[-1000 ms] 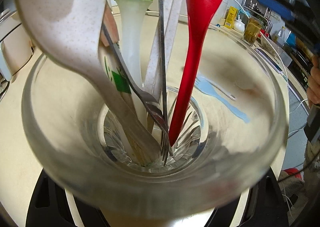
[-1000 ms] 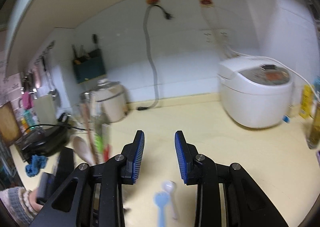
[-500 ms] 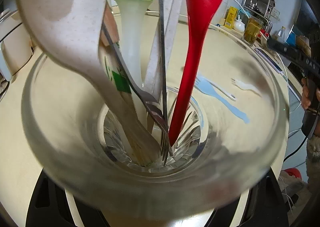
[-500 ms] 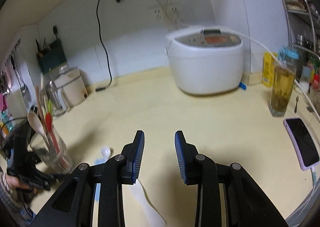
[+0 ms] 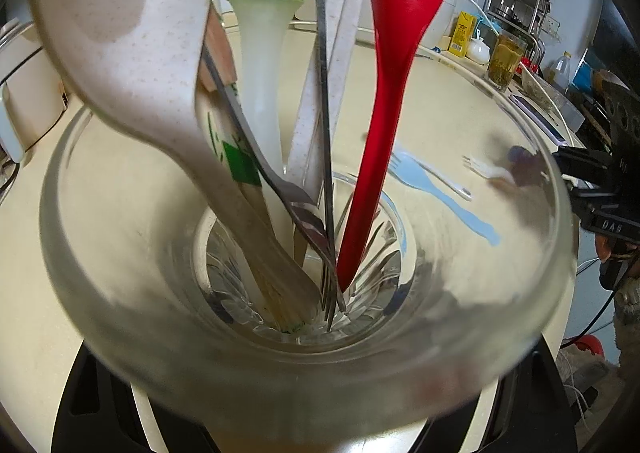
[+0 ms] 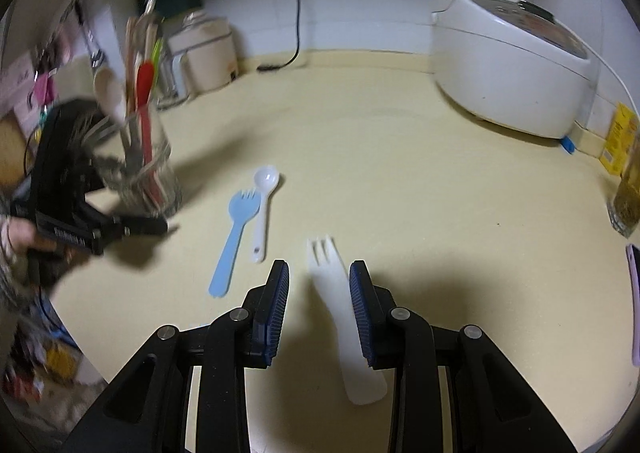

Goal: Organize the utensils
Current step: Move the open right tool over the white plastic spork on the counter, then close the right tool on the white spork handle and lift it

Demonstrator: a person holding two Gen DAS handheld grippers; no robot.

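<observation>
right gripper (image 6: 319, 285) open astride white fork (image 6: 340, 301) | left gripper grips glass (image 5: 160, 237), several utensils in | three left on surface (image 6: 400, 173)

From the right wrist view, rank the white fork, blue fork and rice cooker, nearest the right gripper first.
1. White fork, lying between the open right gripper fingers.
2. Blue fork, ahead to the left.
3. Rice cooker, far right by the wall.

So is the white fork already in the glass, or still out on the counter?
Still out. The white fork lies flat on the counter between the open right hand-held gripper fingers, untouched; the glass stands far left.
</observation>
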